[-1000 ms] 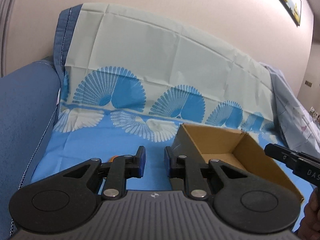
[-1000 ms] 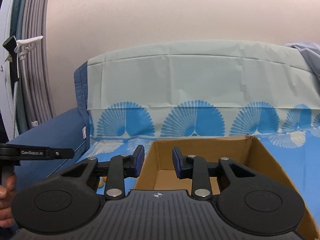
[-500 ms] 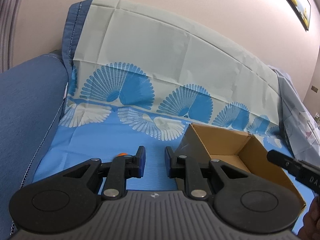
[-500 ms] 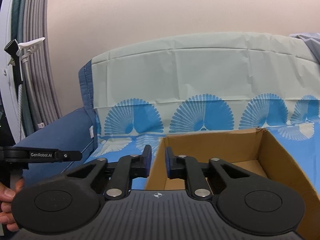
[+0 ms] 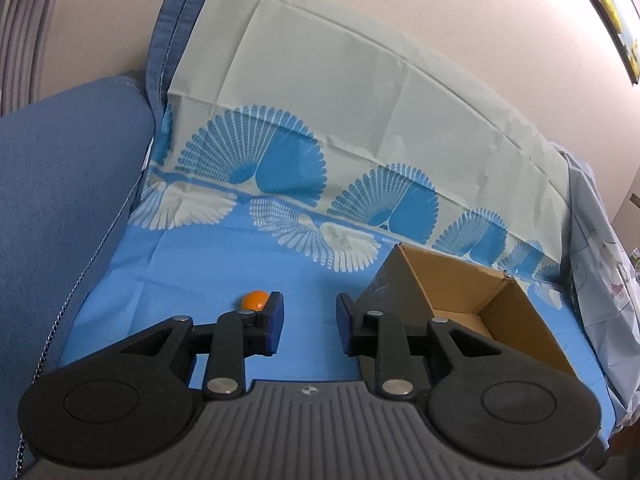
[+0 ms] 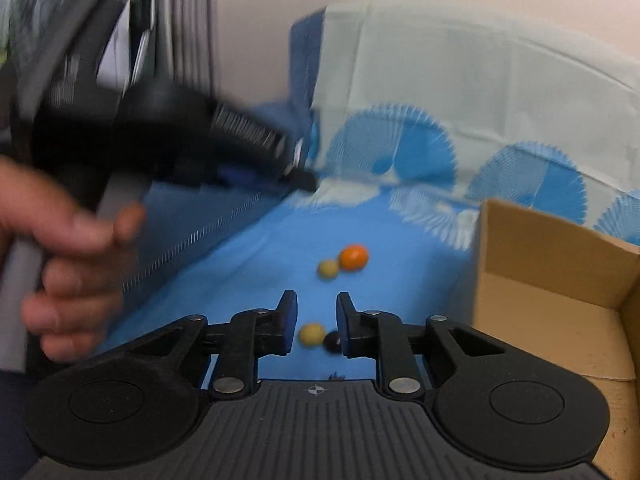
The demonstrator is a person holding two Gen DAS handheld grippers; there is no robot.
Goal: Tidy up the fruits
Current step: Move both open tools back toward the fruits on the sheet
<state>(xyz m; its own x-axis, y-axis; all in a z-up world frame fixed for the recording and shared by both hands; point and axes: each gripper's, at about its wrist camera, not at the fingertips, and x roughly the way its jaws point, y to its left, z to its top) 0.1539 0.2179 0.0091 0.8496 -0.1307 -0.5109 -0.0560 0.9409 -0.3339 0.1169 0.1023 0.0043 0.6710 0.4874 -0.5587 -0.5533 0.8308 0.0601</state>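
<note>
An orange fruit (image 6: pixel 353 257) touches a small yellow fruit (image 6: pixel 329 269) on the blue sheet; nearer lie another yellow fruit (image 6: pixel 312 334) and a dark fruit (image 6: pixel 332 341); open cardboard box (image 6: pixel 536 280) stands right

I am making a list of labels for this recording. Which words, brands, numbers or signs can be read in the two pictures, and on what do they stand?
No text can be read.
A small round emblem on the left gripper body: a sign, no letters.
The same emblem on the right gripper body: no letters.
The picture on the wall: too cropped to tell.
The cardboard box: no print visible.
</note>
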